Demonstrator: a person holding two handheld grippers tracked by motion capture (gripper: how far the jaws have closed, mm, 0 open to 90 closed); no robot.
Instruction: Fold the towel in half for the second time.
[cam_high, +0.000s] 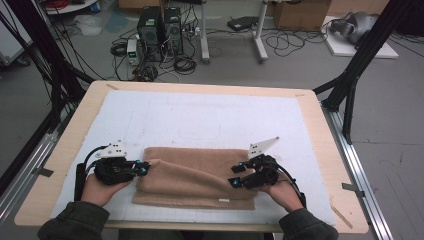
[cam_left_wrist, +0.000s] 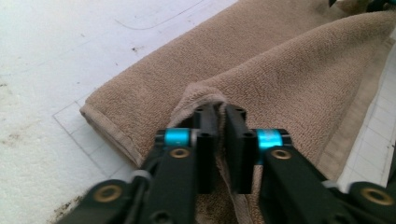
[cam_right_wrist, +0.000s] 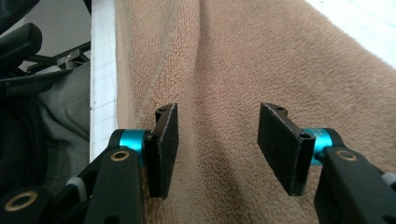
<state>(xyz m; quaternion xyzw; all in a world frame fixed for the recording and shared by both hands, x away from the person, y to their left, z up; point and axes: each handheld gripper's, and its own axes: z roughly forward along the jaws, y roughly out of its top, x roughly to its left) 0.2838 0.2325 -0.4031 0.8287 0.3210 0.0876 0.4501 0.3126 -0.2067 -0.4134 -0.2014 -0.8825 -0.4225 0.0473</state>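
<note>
Halfway through folding: the brown towel (cam_high: 195, 177) lay doubled near the table's (cam_high: 310, 107) front edge. Our left gripper (cam_left_wrist: 219, 114) pinched its left end; our right gripper (cam_right_wrist: 217, 135) stood wide above its right end, gripping nothing.

I am holding my left gripper (cam_high: 143, 169) low at my left side, its jaws clamping tight on a pinched fold between them, seen closely in the left gripper view (cam_left_wrist: 220, 122). My right gripper (cam_high: 239, 176) is pointing inward from my right, its jaws standing apart with nothing pressing between the pads (cam_right_wrist: 168, 140). Both forearms are coming in from below.
</note>
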